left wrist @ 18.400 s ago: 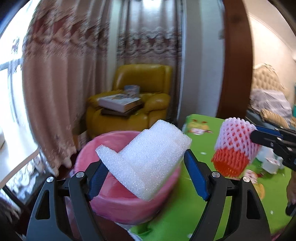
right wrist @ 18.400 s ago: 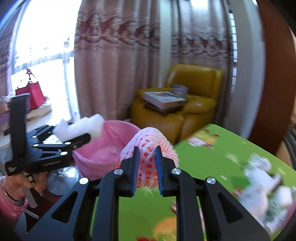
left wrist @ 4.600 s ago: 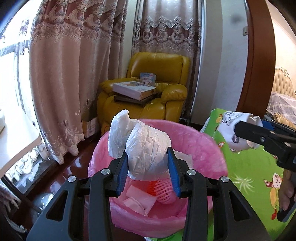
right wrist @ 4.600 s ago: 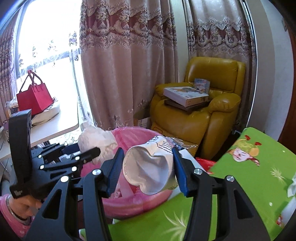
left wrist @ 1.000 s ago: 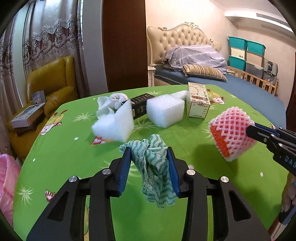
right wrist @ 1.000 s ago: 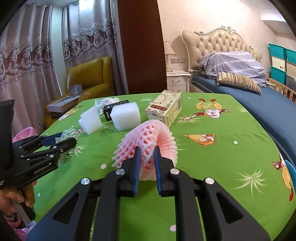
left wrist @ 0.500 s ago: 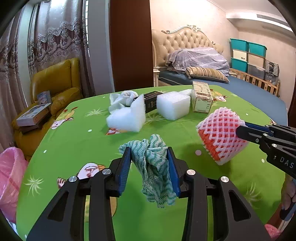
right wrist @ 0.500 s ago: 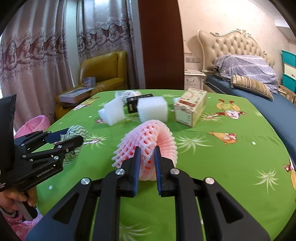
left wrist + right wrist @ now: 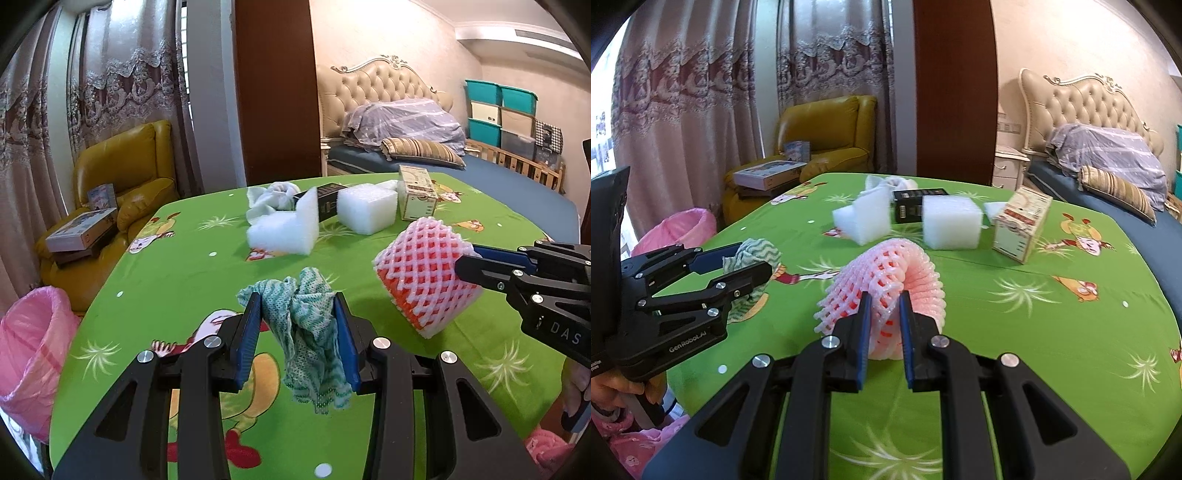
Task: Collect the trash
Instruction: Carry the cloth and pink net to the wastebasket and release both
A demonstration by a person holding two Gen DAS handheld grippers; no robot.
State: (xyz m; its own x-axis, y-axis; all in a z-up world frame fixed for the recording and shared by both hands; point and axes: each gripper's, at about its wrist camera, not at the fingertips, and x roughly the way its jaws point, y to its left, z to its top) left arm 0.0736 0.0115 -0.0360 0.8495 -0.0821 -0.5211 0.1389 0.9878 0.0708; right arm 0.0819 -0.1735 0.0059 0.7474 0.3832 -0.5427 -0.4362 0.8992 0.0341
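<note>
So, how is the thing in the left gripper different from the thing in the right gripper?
The left gripper holds a limp green-white cloth that hangs down; the right gripper holds a stiff pink foam fruit net that keeps a curved shape. The cloth is crumpled; the net has open mesh holes. Both are clamped above the green table.

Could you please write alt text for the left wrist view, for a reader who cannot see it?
The left gripper grips a crumpled green-and-white cloth above a green table; at right, the right gripper holds a pink foam net. Foam blocks and boxes lie farther back.
</note>
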